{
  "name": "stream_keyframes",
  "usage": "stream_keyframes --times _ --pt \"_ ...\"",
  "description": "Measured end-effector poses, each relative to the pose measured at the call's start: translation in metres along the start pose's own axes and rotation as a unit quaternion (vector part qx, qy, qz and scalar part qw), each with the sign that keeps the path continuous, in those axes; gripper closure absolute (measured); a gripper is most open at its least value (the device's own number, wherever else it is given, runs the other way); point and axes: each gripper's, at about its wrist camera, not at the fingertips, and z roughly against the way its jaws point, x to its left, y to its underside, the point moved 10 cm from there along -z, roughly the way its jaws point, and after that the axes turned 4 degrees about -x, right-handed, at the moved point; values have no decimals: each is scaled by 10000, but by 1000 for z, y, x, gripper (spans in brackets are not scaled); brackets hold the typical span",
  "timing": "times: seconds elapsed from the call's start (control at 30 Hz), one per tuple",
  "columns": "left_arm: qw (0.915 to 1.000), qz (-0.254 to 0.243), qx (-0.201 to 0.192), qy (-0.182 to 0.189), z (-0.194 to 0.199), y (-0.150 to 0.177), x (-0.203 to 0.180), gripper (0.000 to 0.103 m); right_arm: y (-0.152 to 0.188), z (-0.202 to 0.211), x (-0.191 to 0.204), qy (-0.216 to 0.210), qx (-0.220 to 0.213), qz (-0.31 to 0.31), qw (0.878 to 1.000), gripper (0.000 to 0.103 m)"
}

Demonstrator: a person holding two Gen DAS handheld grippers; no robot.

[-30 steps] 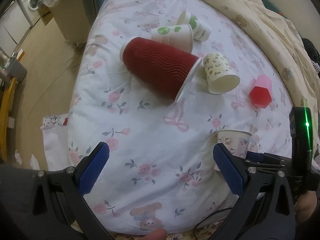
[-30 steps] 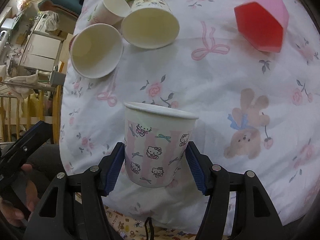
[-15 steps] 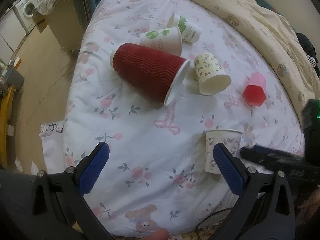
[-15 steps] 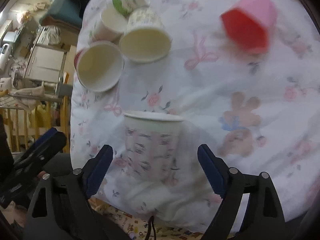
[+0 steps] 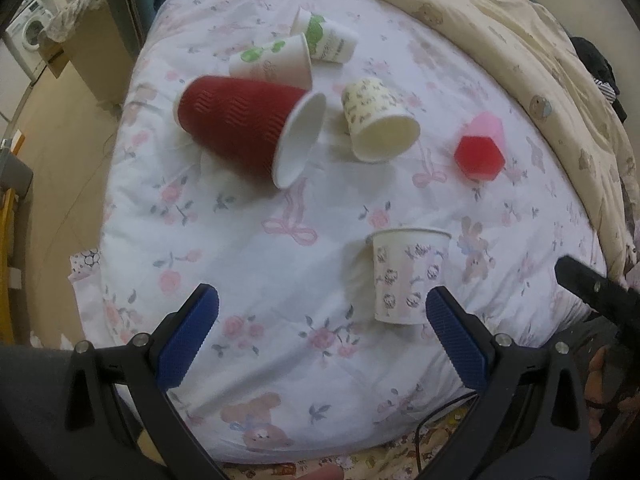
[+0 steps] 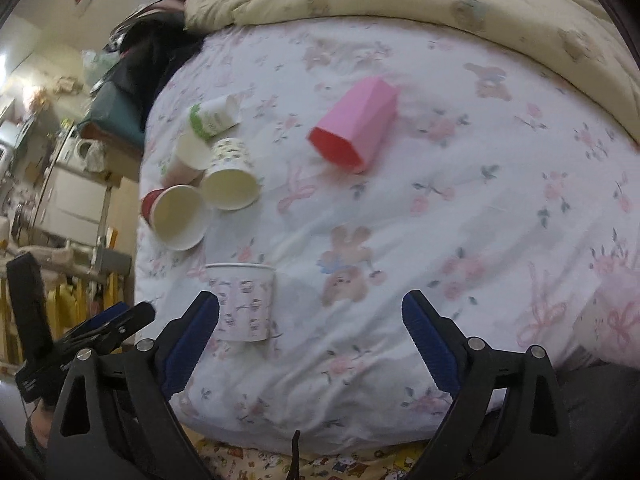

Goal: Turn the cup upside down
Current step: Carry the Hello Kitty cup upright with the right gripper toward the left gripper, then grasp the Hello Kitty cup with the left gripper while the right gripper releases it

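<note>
A white paper cup with pink cartoon print stands upright, mouth up, on the floral bedsheet. It also shows in the right wrist view. My left gripper is open and empty, with the cup just inside its right finger. My right gripper is open and empty, drawn back, with the cup by its left finger. The right gripper's arm shows at the left view's right edge.
A red ribbed cup, two white cups with green print, a cream patterned cup and a pink faceted cup lie on their sides farther back. A beige quilt borders the far right. The bed edge drops to the floor on the left.
My right gripper let go of the cartoon cup, opened wide and pulled back. The cup now stands free on the sheet. The left gripper rose slightly.
</note>
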Motion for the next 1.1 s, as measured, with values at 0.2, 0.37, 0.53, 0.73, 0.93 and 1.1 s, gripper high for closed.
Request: stream_keyframes --times 0.2,0.37,0.53,0.73,0.93,1.1 --pt "9994 -190 -125 252 -13 20 -39 8 -7 0 -2 -77 -79 -196 9997 8" --pt "9972 -602 -274 360 -25 37 -72 9 -6 -3 -1 -149 -5 -233 9996 8" --pt "9957 -815 -412 136 -41 39 -77 15 -6 -1 -1 -287 17 -367 9989 8" --pt "9941 -989 -430 64 -55 40 -80 33 -8 1 -2 -358 -9 -450 9983 8" --pt "9933 -1071 -441 10 -60 38 -81 50 -7 1 2 -368 -10 -352 9987 8" --pt "9937 -980 -529 79 -54 34 -80 51 -6 0 1 -350 27 -343 9988 8"
